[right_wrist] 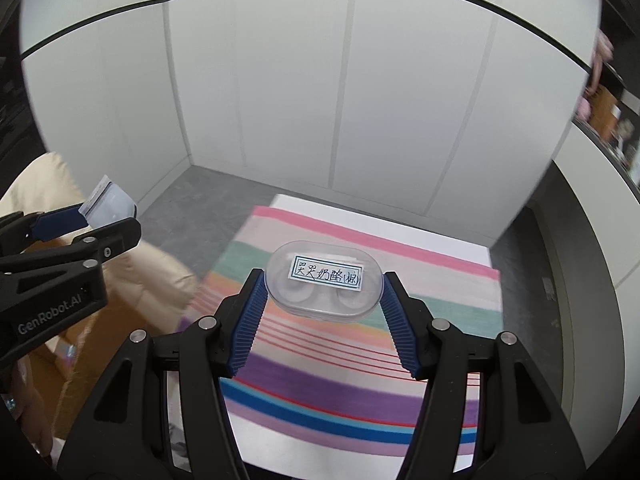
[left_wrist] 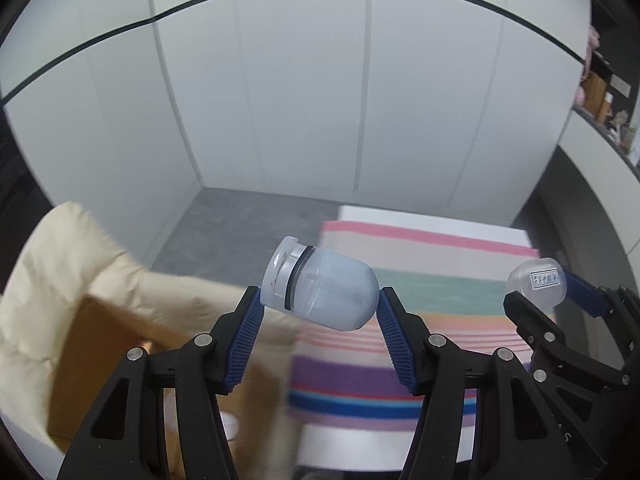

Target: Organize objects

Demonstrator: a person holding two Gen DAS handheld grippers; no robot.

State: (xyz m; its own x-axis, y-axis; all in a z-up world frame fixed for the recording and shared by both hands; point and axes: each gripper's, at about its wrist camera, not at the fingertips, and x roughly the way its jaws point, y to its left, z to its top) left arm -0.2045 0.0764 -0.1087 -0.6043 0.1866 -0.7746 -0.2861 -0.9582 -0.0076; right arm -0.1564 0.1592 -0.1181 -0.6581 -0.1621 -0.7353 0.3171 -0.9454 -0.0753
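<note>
Left gripper (left_wrist: 320,304) clamps a frosted capsule (left_wrist: 320,288) end to end — right gripper (right_wrist: 322,292) clamps a labelled clear case (right_wrist: 324,284). Both held above the striped cloth (right_wrist: 360,380); white partition panels (right_wrist: 320,100) behind.

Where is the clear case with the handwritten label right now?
The clear labelled case is clamped between the right gripper pads, mid-frame in the right wrist view, above the striped cloth; the left wrist view shows it at far right.

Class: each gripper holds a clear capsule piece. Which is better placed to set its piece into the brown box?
Left, probably. The left gripper, shut on the bottle-shaped capsule, hangs nearest the brown box; the right gripper holds its labelled case over the striped cloth.
</note>
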